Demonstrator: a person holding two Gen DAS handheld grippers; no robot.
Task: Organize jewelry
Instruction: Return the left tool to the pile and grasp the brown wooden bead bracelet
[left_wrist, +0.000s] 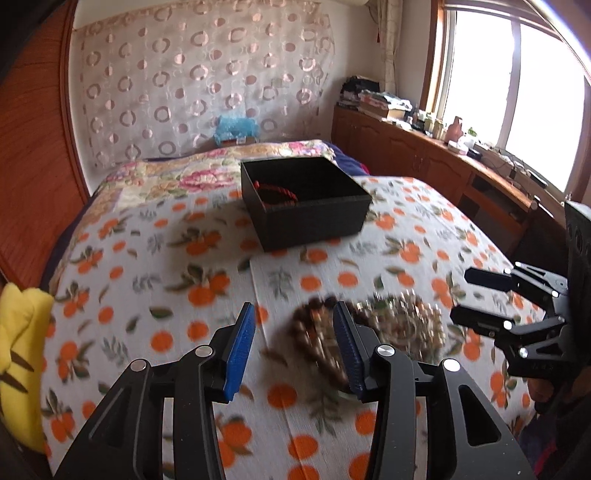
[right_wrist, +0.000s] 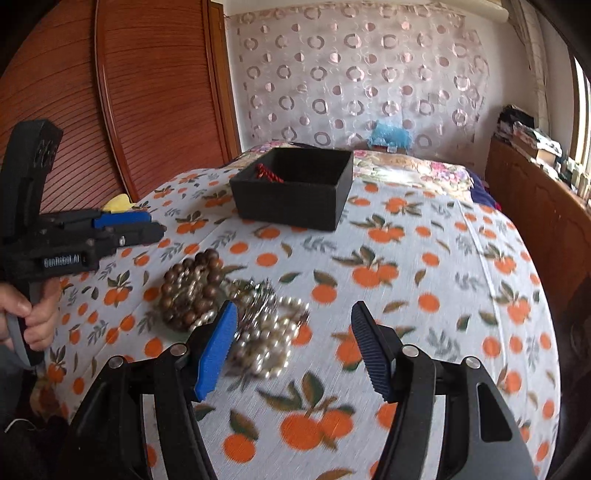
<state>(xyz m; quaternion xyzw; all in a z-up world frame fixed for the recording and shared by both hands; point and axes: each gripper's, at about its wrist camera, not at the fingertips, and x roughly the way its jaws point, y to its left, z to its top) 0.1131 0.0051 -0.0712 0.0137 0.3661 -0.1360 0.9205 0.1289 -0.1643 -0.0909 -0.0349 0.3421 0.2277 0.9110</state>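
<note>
A pile of jewelry lies on the bed: a brown wooden bead bracelet (right_wrist: 190, 291) (left_wrist: 314, 334) and pearl and silver strands (right_wrist: 266, 332) (left_wrist: 406, 321) beside it. A black open box (left_wrist: 306, 201) (right_wrist: 295, 188) stands farther back with a red cord bracelet (left_wrist: 277, 190) (right_wrist: 267, 173) inside. My left gripper (left_wrist: 293, 350) is open and empty, just above the brown beads; it shows at the left of the right wrist view (right_wrist: 147, 227). My right gripper (right_wrist: 295, 347) is open and empty, just right of the pearls; it shows at the right of the left wrist view (left_wrist: 461, 295).
The bed has an orange-print cover (right_wrist: 406, 277). A yellow cloth (left_wrist: 18, 350) lies at its left edge. A wooden headboard (right_wrist: 147, 92) stands on the left, a wooden cabinet (left_wrist: 424, 155) with clutter runs under the window on the right.
</note>
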